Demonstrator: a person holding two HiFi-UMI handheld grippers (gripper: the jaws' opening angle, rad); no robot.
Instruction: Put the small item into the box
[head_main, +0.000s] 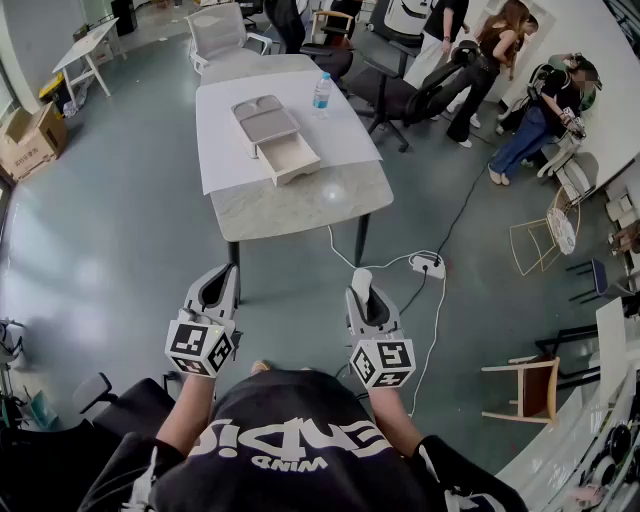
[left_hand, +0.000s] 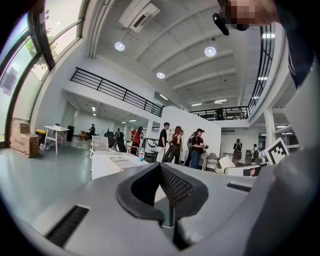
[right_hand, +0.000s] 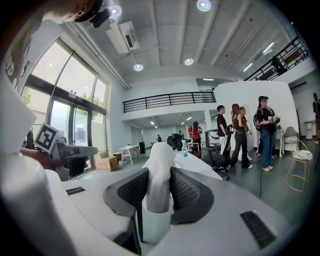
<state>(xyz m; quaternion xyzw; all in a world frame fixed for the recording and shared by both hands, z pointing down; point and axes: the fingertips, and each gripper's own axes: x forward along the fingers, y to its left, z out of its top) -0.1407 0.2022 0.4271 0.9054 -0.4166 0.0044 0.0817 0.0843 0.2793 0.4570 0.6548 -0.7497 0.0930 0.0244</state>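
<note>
The table had a pale, stone-like top and stood on the grey-green floor. A white sheet covered most of the top, leaving the near end bare. On the sheet lay a pale box with an open tray drawn out at its near end. A water bottle stood upright near the box, toward the far edge. A white power strip lay on the floor beside the table.

A water bottle is seen upright on the bench at upper centre. A power strip is laid on the floor right of centre; a cardboard carton is set at the far left.
</note>
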